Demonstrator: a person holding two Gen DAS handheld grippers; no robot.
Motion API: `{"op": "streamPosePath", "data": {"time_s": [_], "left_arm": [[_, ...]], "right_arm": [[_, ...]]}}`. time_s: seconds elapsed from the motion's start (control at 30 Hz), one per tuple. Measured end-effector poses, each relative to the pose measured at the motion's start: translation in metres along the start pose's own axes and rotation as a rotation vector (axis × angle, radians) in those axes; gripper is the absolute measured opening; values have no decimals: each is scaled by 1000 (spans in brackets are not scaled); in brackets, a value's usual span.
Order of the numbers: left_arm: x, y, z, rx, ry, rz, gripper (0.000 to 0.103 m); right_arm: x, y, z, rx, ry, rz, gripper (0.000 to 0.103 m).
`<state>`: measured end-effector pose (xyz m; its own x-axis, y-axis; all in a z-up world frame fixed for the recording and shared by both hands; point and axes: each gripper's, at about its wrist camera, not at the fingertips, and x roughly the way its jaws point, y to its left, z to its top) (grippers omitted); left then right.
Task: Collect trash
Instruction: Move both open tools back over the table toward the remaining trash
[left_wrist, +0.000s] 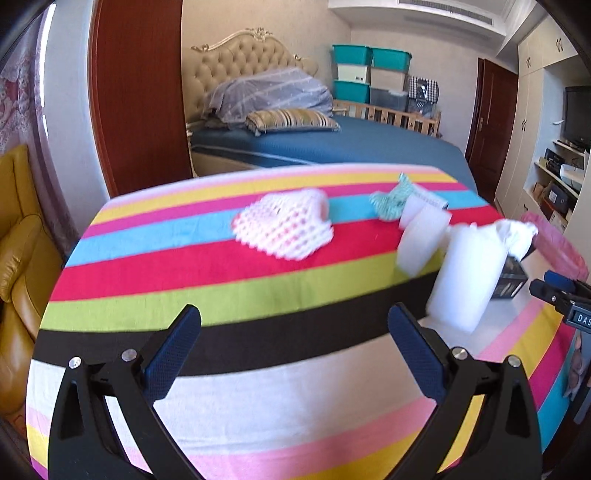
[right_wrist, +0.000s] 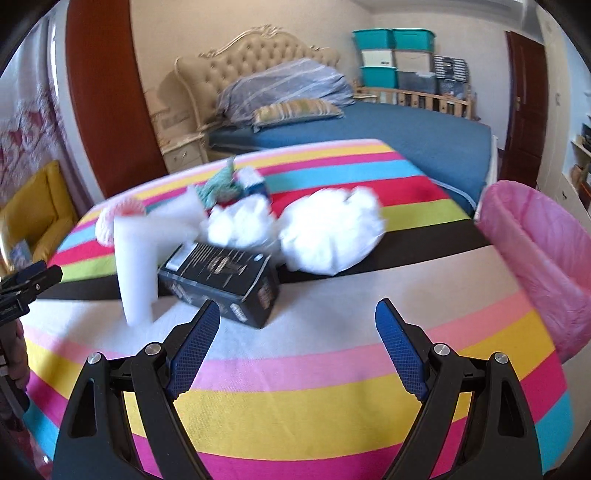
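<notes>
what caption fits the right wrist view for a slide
Open right gripper above striped cloth, facing a black box, crumpled white paper and pink-lined bin.

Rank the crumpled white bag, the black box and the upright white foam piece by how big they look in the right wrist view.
1. Crumpled white bag, the widest bulk.
2. Black box and upright white foam piece: too alike to rank. The box is wider, the foam taller, and both are blurred and nearer the camera than the bag.
</notes>
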<state>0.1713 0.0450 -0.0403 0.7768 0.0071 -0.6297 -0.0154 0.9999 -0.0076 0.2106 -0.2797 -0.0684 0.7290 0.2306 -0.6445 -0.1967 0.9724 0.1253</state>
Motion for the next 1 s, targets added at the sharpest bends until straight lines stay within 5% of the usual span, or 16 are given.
{"op": "streamPosePath", "data": {"time_s": [0.57, 0.73, 1.0], "left_arm": [[19, 7, -18, 1, 107, 21, 97], [7, 10, -26, 13, 86, 5, 98], [-14, 39, -39, -3, 60, 98, 98]], "right_arm": [[32, 40, 15, -140, 107, 3, 82], [40, 57, 17, -226, 129, 94, 82], [12, 114, -8, -350, 163, 399, 70]]}}
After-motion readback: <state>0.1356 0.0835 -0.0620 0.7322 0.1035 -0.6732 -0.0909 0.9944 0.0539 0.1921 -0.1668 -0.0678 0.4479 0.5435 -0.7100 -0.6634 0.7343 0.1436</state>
